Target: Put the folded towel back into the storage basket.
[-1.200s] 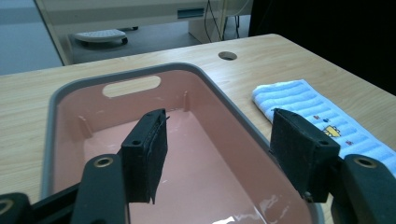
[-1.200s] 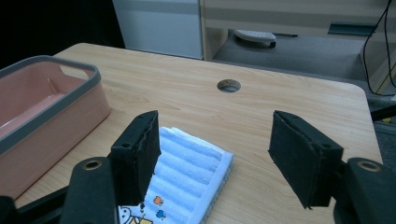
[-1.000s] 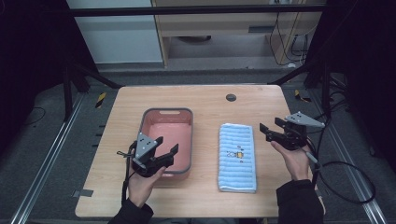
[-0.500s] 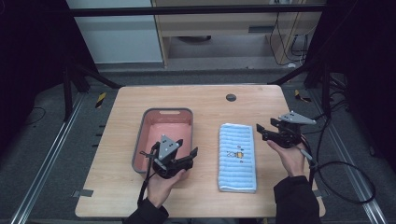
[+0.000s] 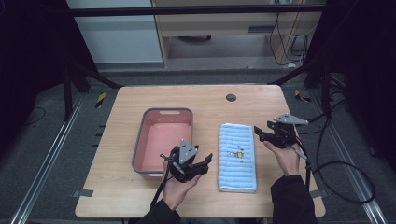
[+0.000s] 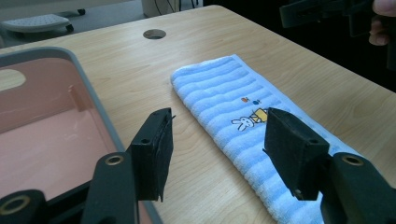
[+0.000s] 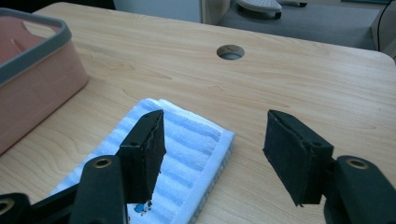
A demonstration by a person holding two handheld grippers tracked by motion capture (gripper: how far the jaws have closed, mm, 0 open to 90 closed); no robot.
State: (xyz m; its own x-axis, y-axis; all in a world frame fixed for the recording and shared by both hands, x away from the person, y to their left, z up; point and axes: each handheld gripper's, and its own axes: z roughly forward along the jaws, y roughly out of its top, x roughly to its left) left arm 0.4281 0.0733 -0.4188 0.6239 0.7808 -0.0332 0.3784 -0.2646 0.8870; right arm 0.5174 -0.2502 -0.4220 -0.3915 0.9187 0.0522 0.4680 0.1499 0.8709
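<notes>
Towel, folded, lies flat on the worktop just right of the pink tub, untouched. Left gripper and right gripper flank the towel, fingers spread wide, empty; any handling apparently remains.

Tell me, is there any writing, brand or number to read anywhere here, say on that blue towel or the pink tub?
No readable text.
Towel: a small bunny picture, no words.
Pink tub: plain, no label.
Both tongs, left and right: no markings legible.
</notes>
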